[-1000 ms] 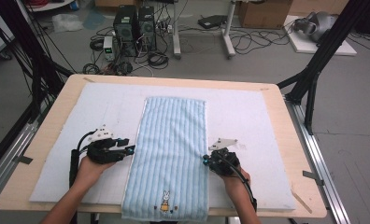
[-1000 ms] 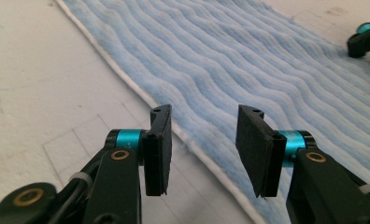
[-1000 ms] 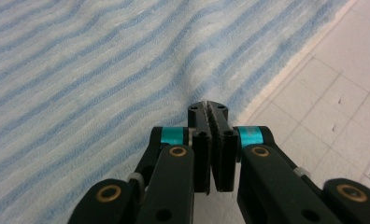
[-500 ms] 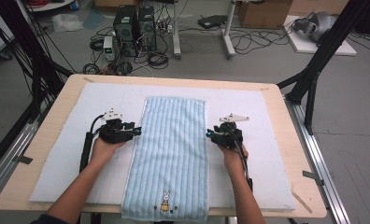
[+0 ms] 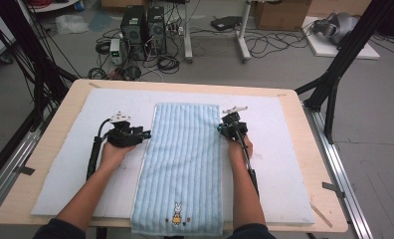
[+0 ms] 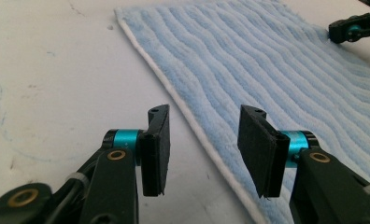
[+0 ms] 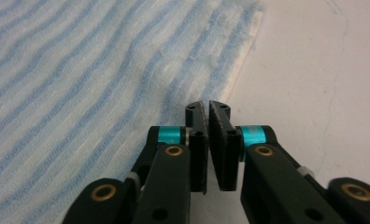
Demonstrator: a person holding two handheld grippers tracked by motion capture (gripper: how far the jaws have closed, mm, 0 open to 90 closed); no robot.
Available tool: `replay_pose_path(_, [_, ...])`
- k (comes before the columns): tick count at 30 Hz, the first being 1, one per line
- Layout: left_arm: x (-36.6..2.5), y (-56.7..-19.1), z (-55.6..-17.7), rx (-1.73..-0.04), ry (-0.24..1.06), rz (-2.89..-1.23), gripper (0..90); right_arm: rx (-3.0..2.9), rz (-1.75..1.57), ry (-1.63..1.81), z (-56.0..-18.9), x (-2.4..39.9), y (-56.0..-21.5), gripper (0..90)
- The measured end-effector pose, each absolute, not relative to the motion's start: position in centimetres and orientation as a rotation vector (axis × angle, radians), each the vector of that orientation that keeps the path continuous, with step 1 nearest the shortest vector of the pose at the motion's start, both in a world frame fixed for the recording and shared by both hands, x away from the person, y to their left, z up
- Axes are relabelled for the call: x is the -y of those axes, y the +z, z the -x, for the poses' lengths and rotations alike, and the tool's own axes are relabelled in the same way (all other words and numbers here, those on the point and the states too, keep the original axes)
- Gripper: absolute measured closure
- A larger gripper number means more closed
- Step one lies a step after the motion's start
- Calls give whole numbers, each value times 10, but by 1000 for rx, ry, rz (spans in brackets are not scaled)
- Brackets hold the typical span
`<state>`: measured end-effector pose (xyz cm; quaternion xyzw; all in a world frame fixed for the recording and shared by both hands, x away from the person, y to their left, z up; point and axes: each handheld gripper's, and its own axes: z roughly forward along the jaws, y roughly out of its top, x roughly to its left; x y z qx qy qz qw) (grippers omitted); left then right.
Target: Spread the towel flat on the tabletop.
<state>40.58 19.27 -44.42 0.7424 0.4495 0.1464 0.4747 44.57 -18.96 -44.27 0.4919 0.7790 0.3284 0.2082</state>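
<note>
Wooden table under a white foam mat, long pale-blue striped terry towel flat along the mat's middle, left gripper parted astride its left edge, right gripper just closing, nearly clenched, nothing between, beside its right edge.

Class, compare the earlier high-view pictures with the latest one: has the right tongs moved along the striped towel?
Yes. The right tongs moved up the blue striped towel along its right edge, away from the rabbit emblem and toward the far end.
</note>
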Motion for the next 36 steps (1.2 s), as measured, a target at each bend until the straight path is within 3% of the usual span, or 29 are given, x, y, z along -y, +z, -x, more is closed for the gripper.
replay_pose_path(2, [-190, -447, -411, -1105, 358, -1821, 564, -2167, -1384, 929, -444, 192, -442, 699])
replay_pose_path(8, [-181, -451, -431, -1153, 372, -1867, 592, -2152, -1359, 1004, -428, 200, -434, 659])
replay_pose_path(11, [-171, -451, -434, -1124, 422, -1944, 667, -2163, -1354, 1004, -418, 205, -434, 640])
replay_pose_path(15, [-166, -451, -436, -1135, 479, -1959, 859, -2194, -1351, 1026, -406, 207, -437, 608])
replay_pose_path(18, [-165, -451, -437, -1150, 506, -1953, 868, -2249, -1341, 1002, -402, 202, -438, 561])
replay_pose_path(21, [-169, -450, -439, -1174, 519, -1946, 837, -2248, -1303, 953, -400, 196, -438, 538])
replay_pose_path(22, [-169, -451, -439, -1181, 518, -1932, 789, -2238, -1312, 961, -400, 195, -437, 526])
replay_pose_path(24, [-176, -450, -439, -1187, 467, -1912, 610, -2237, -1312, 983, -399, 197, -436, 521])
replay_pose_path(28, [-187, -442, -433, -1156, 396, -1867, 452, -2291, -1259, 1040, -393, 196, -431, 590])
replay_pose_path(36, [-199, -433, -409, -1026, 378, -1794, 413, -2327, -1212, 989, -383, 190, -442, 717])
